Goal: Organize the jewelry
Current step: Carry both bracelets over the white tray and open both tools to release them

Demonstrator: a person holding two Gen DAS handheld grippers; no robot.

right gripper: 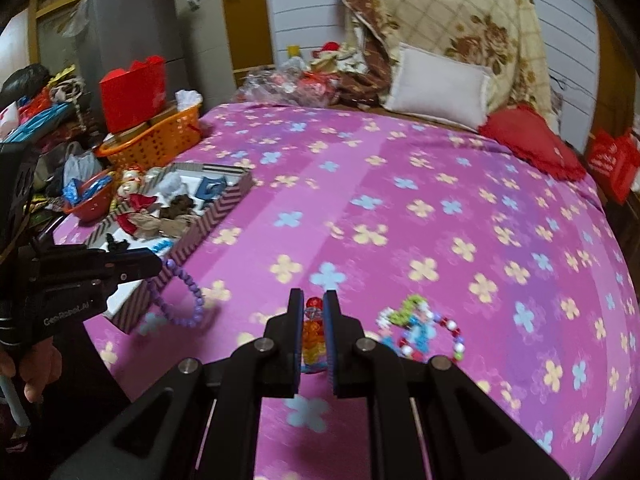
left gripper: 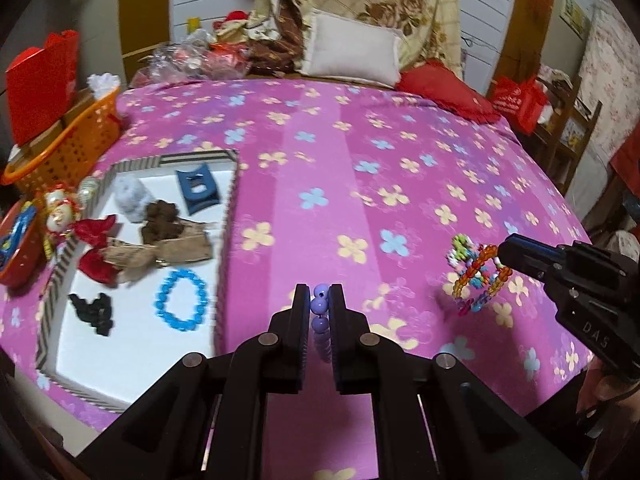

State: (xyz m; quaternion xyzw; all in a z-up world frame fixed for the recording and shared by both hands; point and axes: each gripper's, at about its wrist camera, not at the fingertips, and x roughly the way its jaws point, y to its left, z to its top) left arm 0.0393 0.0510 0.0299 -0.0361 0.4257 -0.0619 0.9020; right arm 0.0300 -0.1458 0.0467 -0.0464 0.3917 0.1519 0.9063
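At the far left of the bed [left gripper: 400,152], an orange basket [left gripper: 80,140] stands beside a low striped box [left gripper: 228,216] with a white floor. Only the left wrist view looks down into the box: a blue bead bracelet [left gripper: 182,300] lies flat near its front, with a black cluster [left gripper: 94,312] to its left and red, brown and tan pieces behind. The right wrist view shows the same box [right gripper: 208,216] only from the side.

The left tongs [left gripper: 319,300] are closed on a purple bead bracelet [left gripper: 320,320]. In the right wrist view those tongs [right gripper: 154,266] sit at the box's near corner, and the purple bracelet [right gripper: 184,300] hangs from them as a loop, long axis running downward, just beside the box wall.

The middle of the bed is bare flowered sheet, open across to the red cushion [left gripper: 444,88] at the head.

On the right, the right tongs [right gripper: 312,312] are clamped on an orange and red bead bracelet [right gripper: 314,336]; from the left wrist view it [left gripper: 480,272] dangles from the tongs [left gripper: 502,254]. A heap of mixed colourful bracelets [right gripper: 420,328] lies on the sheet just beside them.
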